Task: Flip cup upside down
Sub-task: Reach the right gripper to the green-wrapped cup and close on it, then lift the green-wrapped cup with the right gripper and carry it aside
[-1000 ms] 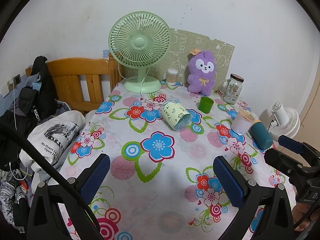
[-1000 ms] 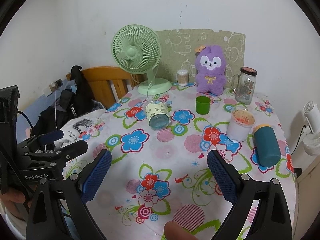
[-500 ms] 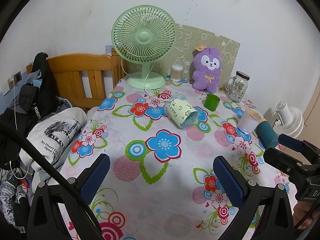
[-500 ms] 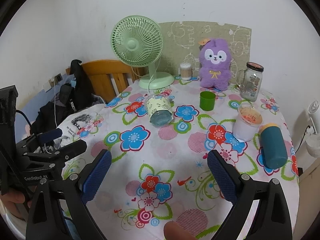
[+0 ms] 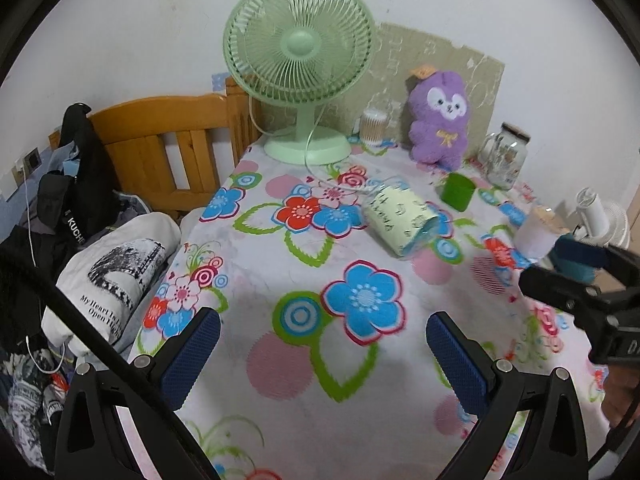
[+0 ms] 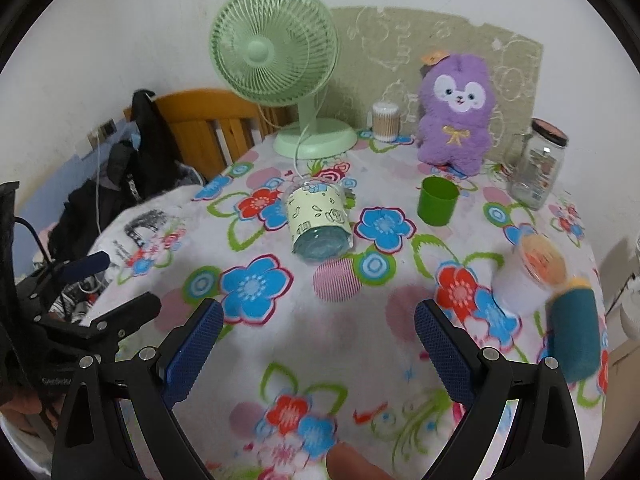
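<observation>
Both grippers hang over the near edge of the tabletop [image 6: 360,344], which is draped in a white cloth printed with bright flowers. The left gripper [image 5: 322,354] has its jaws spread wide, ribbed blue pads facing each other, nothing between them. Same story on the right gripper [image 6: 318,342]: jaws wide apart and empty.

The cup [image 6: 320,220] lies on its side around the middle of the tabletop, well beyond both grippers. It's a clear glass cylinder wrapped in a pale yellow sleeve with little cartoon drawings, and in the right wrist view its bluish round end faces the camera.

Toward the far edge stands a mint-green plastic fan [image 5: 300,44] with a round wire grille and a disc base, its cord trailing down to the cup. Beside it sit a small tub of cotton swabs [image 6: 385,121], a fuzzy purple plush toy [image 6: 456,116] and a lidded glass jar [image 6: 538,166]. A small green plastic tumbler [image 6: 437,201] stands upright just right of the cup. Along the right edge are a white tub [image 6: 528,276] and a teal cylinder [image 6: 574,332], both blurred.
</observation>
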`<state>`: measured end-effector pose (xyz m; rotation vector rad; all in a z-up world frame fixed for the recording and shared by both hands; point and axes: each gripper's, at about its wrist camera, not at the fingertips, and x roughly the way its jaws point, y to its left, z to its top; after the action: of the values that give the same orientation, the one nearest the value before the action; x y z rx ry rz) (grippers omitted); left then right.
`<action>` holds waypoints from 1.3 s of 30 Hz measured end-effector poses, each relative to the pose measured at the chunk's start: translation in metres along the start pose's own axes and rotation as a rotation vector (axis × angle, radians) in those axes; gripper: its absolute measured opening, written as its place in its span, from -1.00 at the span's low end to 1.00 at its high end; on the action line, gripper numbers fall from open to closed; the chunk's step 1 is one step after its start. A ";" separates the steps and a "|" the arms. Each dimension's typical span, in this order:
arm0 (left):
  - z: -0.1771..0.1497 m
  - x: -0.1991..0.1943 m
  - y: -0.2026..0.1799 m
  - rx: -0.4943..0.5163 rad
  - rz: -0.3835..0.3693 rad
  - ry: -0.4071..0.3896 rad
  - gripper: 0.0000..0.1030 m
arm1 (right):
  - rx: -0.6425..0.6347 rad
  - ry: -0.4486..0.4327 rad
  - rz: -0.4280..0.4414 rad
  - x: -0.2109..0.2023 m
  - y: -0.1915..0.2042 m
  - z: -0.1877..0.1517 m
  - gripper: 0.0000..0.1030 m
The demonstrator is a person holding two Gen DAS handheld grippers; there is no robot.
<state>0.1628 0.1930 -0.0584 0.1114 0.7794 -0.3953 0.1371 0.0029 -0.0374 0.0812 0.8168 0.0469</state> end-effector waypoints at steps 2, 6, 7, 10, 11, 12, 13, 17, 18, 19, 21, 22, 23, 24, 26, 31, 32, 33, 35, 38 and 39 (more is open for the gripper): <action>0.006 0.015 0.003 0.008 0.011 0.019 1.00 | 0.002 0.025 -0.002 0.020 -0.003 0.012 0.89; 0.016 0.039 0.012 0.031 0.022 0.029 1.00 | -0.003 0.082 -0.003 0.065 -0.006 0.034 0.89; 0.018 0.044 0.014 0.038 0.029 0.031 1.00 | -0.006 0.099 -0.009 0.078 -0.008 0.039 0.89; 0.024 0.059 0.019 0.053 0.047 0.048 1.00 | -0.012 0.138 -0.017 0.108 -0.008 0.048 0.89; 0.024 0.064 0.021 0.057 0.054 0.057 1.00 | -0.019 0.152 -0.018 0.117 -0.008 0.051 0.89; 0.024 0.068 0.022 0.060 0.061 0.067 1.00 | -0.023 0.161 -0.022 0.124 -0.008 0.053 0.88; 0.024 0.071 0.023 0.060 0.066 0.075 1.00 | -0.021 0.166 -0.029 0.129 -0.009 0.055 0.88; 0.021 0.079 0.027 0.054 0.075 0.098 1.00 | -0.022 0.198 0.007 0.148 -0.007 0.057 0.40; 0.020 0.080 0.027 0.053 0.078 0.101 1.00 | -0.022 0.206 0.014 0.151 -0.006 0.057 0.30; 0.018 0.081 0.027 0.052 0.078 0.105 1.00 | -0.018 0.214 0.019 0.153 -0.005 0.056 0.21; 0.017 0.080 0.027 0.049 0.075 0.107 1.00 | -0.005 0.199 0.026 0.148 -0.005 0.056 0.17; 0.016 0.078 0.027 0.047 0.069 0.105 1.00 | 0.003 0.193 0.037 0.143 -0.004 0.055 0.17; 0.015 0.075 0.027 0.044 0.063 0.104 1.00 | 0.010 0.191 0.048 0.140 -0.003 0.055 0.17; 0.014 0.072 0.028 0.040 0.055 0.102 1.00 | 0.022 0.184 0.067 0.131 -0.003 0.054 0.17; 0.012 0.065 0.028 0.031 0.036 0.096 1.00 | 0.017 0.161 0.083 0.113 0.003 0.049 0.17; -0.003 0.032 0.026 0.035 -0.003 0.065 1.00 | -0.011 0.115 0.092 0.056 0.017 0.020 0.17; -0.006 0.027 0.025 0.038 -0.007 0.061 1.00 | -0.013 0.111 0.089 0.047 0.019 0.014 0.17; -0.011 0.020 0.023 0.040 -0.013 0.055 1.00 | -0.015 0.106 0.074 0.033 0.022 0.003 0.17; -0.024 0.004 0.021 0.046 -0.033 0.046 1.00 | -0.015 0.101 0.033 0.015 0.025 -0.015 0.17; -0.041 -0.014 0.014 0.055 -0.055 0.036 1.00 | 0.001 0.095 -0.048 -0.009 0.027 -0.044 0.17; -0.045 -0.018 0.013 0.055 -0.063 0.037 1.00 | 0.031 0.101 -0.061 -0.018 0.027 -0.056 0.17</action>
<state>0.1259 0.2211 -0.0783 0.1466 0.8100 -0.4757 0.0836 0.0312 -0.0605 0.0838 0.9209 -0.0190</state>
